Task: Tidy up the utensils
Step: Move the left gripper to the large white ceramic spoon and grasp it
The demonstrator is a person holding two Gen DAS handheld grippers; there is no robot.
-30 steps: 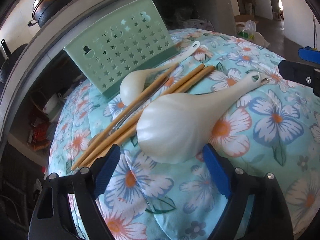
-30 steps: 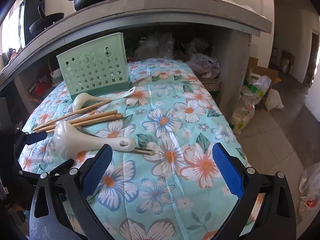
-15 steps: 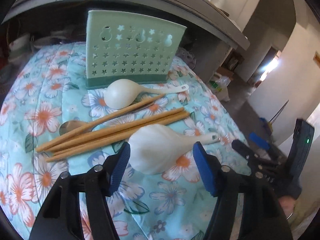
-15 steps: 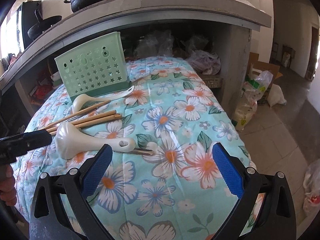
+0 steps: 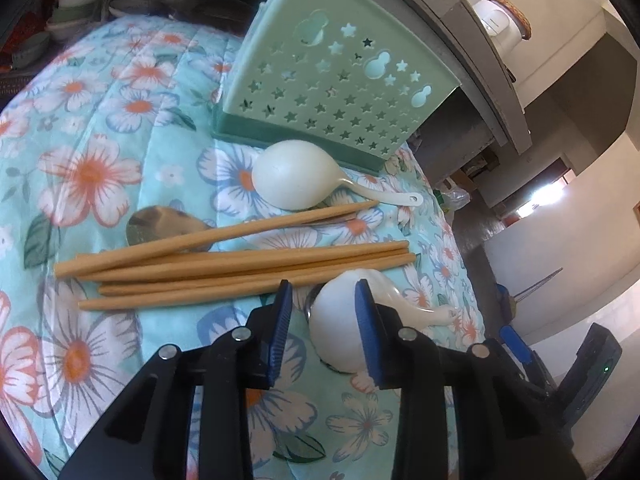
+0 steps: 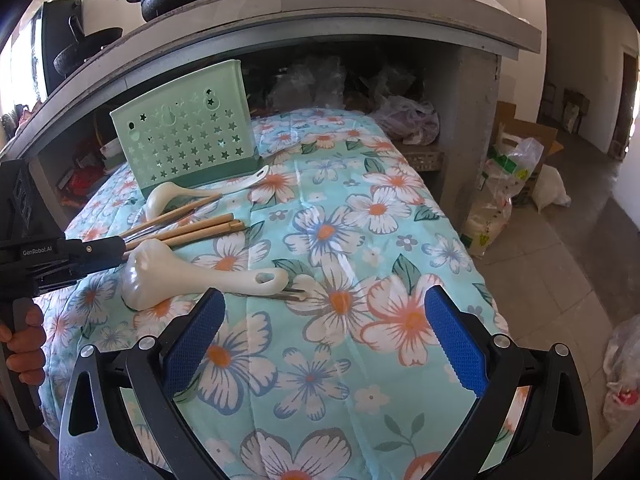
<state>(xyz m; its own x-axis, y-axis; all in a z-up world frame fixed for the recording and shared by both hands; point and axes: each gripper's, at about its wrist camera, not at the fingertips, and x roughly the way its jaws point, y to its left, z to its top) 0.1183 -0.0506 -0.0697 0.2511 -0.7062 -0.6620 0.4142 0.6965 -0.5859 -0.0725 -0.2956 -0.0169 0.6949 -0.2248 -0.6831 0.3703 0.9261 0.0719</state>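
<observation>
Utensils all lying loose on the flowered cloth (image 5: 120, 112), none in the green holder (image 5: 336, 92) yet, so sorting is barely starting. Count: 2 white ladles, big ladle (image 5: 340, 332) lower centre and small ladle (image 5: 296, 174) just below the holder; 4 chopsticks (image 5: 240, 268) mid-frame; 1 metal spoon (image 5: 160, 224) partly under them. Left tongs (image 5: 324, 320) closing round the big ladle's bowl, not clearly pinching yet. Right tongs (image 6: 326, 340) hanging wide, w/ nothing between.

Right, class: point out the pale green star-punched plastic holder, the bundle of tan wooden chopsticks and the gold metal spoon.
Pale green star-punched plastic holder (image 5: 340, 92): left wrist view, front wall.
Bundle of tan wooden chopsticks (image 5: 240, 264): left wrist view, mid-length.
Gold metal spoon (image 5: 160, 222): left wrist view, bowl.
</observation>
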